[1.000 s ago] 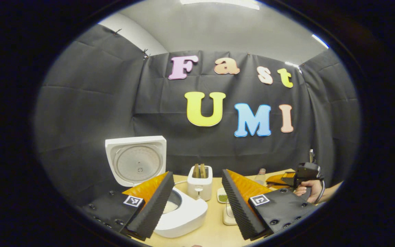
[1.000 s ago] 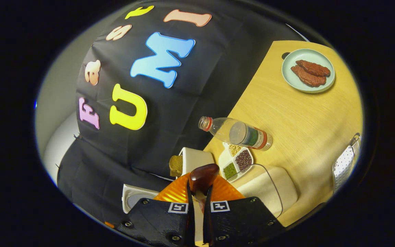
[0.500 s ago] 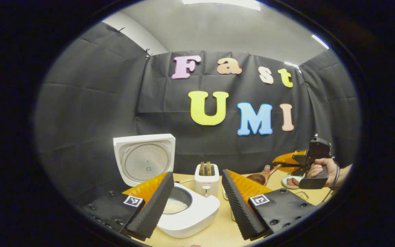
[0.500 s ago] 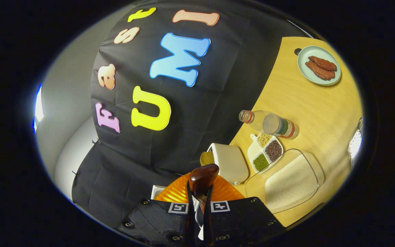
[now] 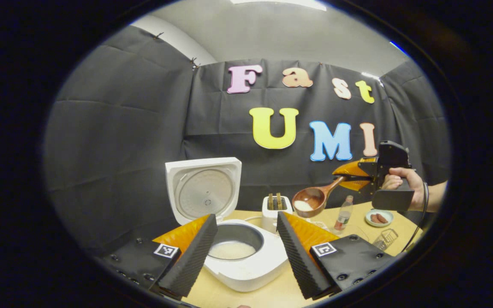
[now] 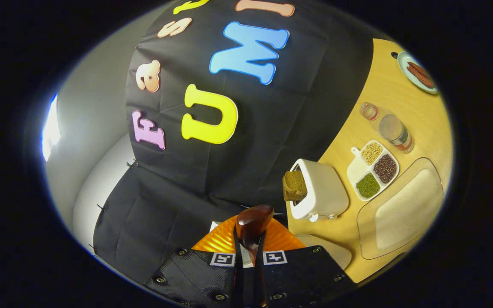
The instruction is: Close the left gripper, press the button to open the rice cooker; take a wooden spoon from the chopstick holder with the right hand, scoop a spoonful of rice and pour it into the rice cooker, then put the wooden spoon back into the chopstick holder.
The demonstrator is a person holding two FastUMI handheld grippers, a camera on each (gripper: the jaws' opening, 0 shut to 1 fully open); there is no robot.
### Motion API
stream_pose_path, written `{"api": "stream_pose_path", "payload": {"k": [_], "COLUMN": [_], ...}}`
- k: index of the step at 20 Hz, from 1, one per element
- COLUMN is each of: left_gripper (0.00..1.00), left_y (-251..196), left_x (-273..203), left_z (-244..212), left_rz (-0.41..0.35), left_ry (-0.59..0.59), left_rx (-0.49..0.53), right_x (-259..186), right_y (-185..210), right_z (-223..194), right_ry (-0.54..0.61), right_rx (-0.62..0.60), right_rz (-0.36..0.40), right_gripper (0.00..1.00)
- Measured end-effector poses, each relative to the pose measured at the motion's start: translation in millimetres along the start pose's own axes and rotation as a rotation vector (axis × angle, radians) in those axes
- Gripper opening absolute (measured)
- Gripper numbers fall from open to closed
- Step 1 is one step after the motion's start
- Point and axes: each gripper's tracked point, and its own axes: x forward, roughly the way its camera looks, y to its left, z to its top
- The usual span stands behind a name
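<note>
The white rice cooker [image 5: 250, 267] stands with its lid [image 5: 203, 190] raised, and rice lies in its pot. My left gripper [image 5: 246, 218] hangs open just in front of the cooker, with nothing between its fingers. To the right a hand holds my right gripper [image 5: 351, 175] in the air, shut on the handle of the wooden spoon [image 5: 310, 201]. The spoon's bowl carries white rice and hovers above the toaster, right of the cooker. In the right gripper view the spoon [image 6: 253, 219] sticks out between the shut fingers of my right gripper [image 6: 246, 241]. The wire chopstick holder [image 5: 385, 238] stands at the right.
A white toaster [image 6: 317, 190] with bread stands by the wall. Beside it are a divided dish of beans [image 6: 372, 171], a clear container of rice [image 6: 400, 205], a bottle [image 6: 390, 128] and a plate of food [image 6: 417, 72]. The wooden table [image 6: 379, 90] ends at the black cloth.
The right gripper has risen and swung left with the spoon, now carrying rice, from above the rice container towards the cooker. The left gripper has drawn back a little and stays open.
</note>
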Motion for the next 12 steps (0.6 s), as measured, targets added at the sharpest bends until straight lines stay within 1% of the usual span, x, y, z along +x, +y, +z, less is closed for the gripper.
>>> {"api": "stream_pose_path", "payload": {"k": [4, 6, 7, 8, 9, 10, 11, 12], "left_gripper": [1.00, 1.00, 1.00, 0.98, 1.00, 0.97, 1.00, 1.00], "left_y": [15.3, 18.5, 21.3, 23.8, 25.6, 27.0, 28.5, 30.3], "left_x": [0.3, 2.3, 2.9, 3.8, 4.0, 3.8, 3.6, 1.9], "left_z": [-6.9, -11.3, -11.9, -11.6, -13.0, -14.4, -16.9, -19.7], "left_rz": [0.024, 0.025, 0.027, 0.030, 0.030, 0.029, 0.028, 0.030], "left_ry": [-0.002, -0.003, -0.004, -0.006, -0.007, -0.006, -0.002, 0.004], "left_rx": [-0.015, -0.020, -0.021, -0.022, -0.023, -0.021, -0.014, -0.002], "right_x": [37.9, 53.1, 60.6, 68.3, 75.3, 82.7, 90.2, 96.4], "right_y": [17.9, 20.5, 20.0, 17.3, 13.5, 11.3, 9.3, 6.6], "right_z": [-26.0, -36.2, -41.3, -48.1, -54.1, -60.9, -66.2, -72.9], "right_ry": [0.054, 0.070, 0.078, 0.089, 0.101, 0.114, 0.124, 0.138], "right_rx": [-0.015, -0.036, -0.056, -0.080, -0.104, -0.134, -0.168, -0.210], "right_rz": [0.024, 0.021, 0.015, 0.004, -0.008, -0.023, -0.036, -0.048], "right_gripper": [0.09, 0.09, 0.09, 0.09, 0.10, 0.10, 0.10, 0.09]}}
